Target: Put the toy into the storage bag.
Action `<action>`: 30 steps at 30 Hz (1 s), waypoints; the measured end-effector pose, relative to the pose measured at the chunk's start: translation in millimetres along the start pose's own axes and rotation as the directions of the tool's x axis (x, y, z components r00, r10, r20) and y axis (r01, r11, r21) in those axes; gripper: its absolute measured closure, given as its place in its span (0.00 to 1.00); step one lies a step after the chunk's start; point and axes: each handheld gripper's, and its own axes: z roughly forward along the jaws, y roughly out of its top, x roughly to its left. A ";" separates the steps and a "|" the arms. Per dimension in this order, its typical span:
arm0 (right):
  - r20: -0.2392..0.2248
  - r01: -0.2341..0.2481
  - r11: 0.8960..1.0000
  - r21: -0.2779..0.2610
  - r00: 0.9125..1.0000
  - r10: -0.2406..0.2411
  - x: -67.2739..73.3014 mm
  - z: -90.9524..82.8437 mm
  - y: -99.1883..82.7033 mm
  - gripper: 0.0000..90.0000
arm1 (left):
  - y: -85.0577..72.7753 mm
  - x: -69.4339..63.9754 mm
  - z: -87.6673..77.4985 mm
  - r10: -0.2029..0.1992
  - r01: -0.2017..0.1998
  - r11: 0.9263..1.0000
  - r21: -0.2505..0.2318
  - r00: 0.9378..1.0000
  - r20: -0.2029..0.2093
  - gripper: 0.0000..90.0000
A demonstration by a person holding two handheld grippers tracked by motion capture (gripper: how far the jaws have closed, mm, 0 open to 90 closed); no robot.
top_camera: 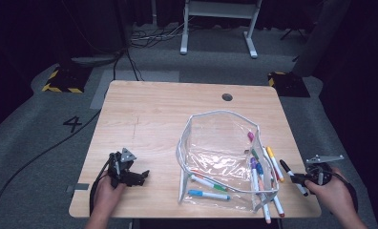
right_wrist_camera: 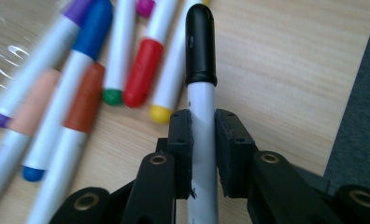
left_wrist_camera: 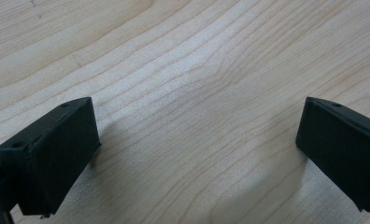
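A clear plastic pouch [top_camera: 220, 148] with a grey zip edge stands open on the wooden table [top_camera: 149, 119]. Several markers lie in and beside it, among them a blue-capped one [top_camera: 208, 194] inside and a yellow-ended one [top_camera: 275, 163] outside. My right gripper [top_camera: 299, 179] is shut on a black-capped white marker [right_wrist_camera: 202, 84], its cap pointing away from the jaws toward the pouch. Red, blue and orange-capped markers [right_wrist_camera: 141, 70] lie just to its left. My left gripper [top_camera: 141, 176] rests open near the table's front left, with bare wood between its fingers [left_wrist_camera: 52, 158].
The table's right edge [right_wrist_camera: 356, 93] runs close beside the right gripper, with grey carpet beyond. A round cable hole [top_camera: 227, 97] sits at the table's far side. Cables and a white desk frame [top_camera: 220, 19] are on the floor behind.
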 end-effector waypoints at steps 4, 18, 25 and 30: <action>-0.031 0.012 0.999 -0.048 0.999 -0.013 2.5 -19.9 12.9 0.86 | 0.0 0.0 0.0 0.000 0.000 1.000 0.000 1.000 0.000 0.00; -0.086 0.122 0.981 -0.150 0.987 -0.136 23.7 -90.8 66.2 0.86 | 0.0 0.0 0.0 0.001 -0.001 1.000 0.000 1.000 0.000 0.00; -0.119 0.206 0.962 -0.177 0.966 -0.229 46.0 -114.8 95.3 0.86 | 0.0 0.0 0.0 0.001 -0.001 1.000 0.000 1.000 0.001 0.00; -0.147 0.260 0.947 -0.189 0.946 -0.289 66.6 -124.1 116.7 0.86 | 0.0 0.0 -0.1 0.001 -0.001 1.000 0.001 1.000 0.000 0.00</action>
